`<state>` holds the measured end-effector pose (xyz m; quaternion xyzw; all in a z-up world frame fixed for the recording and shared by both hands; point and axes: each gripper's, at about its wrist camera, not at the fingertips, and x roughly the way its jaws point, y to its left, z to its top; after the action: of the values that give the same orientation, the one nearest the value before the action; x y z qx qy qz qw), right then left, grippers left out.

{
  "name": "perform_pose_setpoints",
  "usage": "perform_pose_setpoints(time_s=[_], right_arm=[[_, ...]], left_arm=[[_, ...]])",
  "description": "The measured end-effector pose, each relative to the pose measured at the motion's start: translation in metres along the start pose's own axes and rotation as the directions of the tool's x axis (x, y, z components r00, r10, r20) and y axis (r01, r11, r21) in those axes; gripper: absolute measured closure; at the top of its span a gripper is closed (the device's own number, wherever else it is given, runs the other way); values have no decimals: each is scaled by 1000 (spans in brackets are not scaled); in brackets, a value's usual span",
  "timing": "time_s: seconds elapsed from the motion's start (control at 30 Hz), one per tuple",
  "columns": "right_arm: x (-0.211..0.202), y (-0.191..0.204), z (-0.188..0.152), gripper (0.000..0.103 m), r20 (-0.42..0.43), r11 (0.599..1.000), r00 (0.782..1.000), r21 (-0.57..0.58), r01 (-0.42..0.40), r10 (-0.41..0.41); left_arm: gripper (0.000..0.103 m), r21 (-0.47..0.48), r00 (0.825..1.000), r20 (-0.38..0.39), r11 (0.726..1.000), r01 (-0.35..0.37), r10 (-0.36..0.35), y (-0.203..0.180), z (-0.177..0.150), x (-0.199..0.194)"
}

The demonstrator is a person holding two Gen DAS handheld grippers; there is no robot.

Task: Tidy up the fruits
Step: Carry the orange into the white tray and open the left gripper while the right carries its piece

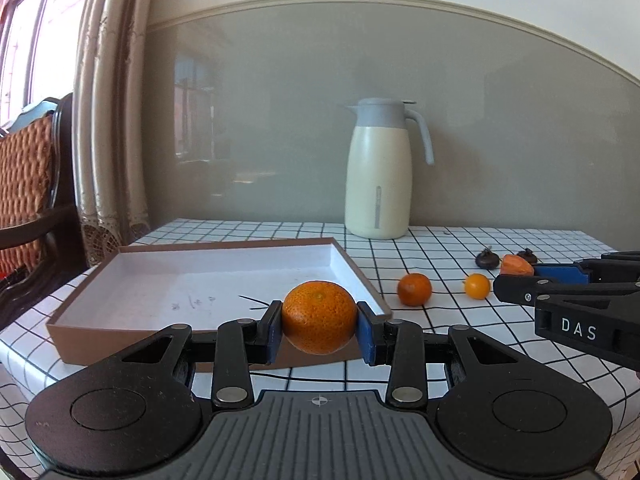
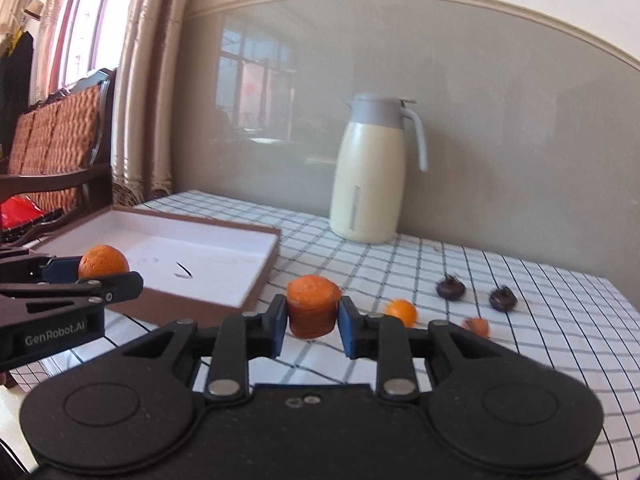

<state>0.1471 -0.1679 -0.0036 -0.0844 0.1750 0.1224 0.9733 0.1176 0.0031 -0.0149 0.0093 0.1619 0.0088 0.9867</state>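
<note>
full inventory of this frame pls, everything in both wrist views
tangerine: 1, orange, held in left gripper above the near edge of the box
carrot chunk: 1, orange, held in right gripper above the table
box: 1, brown outside, white inside, left side of table, nothing in it
loose tangerine: 1, orange, on cloth right of box
small round fruit: 1, yellow-orange, on cloth
dark fruits: 2, dark brown, on cloth farther right
jug: 1, cream with grey lid, back of table
tablecloth: 1, white with black grid
chair: 1, dark wood, orange cushion, left
left gripper: 1, black, blue pads
right gripper: 1, black, blue pads
</note>
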Motion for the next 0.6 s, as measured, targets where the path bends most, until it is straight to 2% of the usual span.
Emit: perform_pose_setpoints(time_s=[0.33,0.6], right_arm=[[32,32,33,84,39,995,995,-53,-87,89],[72,48,44,84,23,989,990,-50,-137,139]], left_arm=[[65,-65,988,31,987,-147,149,78,18,7],[65,-98,970,-8,965,-244,245,125,18,36]])
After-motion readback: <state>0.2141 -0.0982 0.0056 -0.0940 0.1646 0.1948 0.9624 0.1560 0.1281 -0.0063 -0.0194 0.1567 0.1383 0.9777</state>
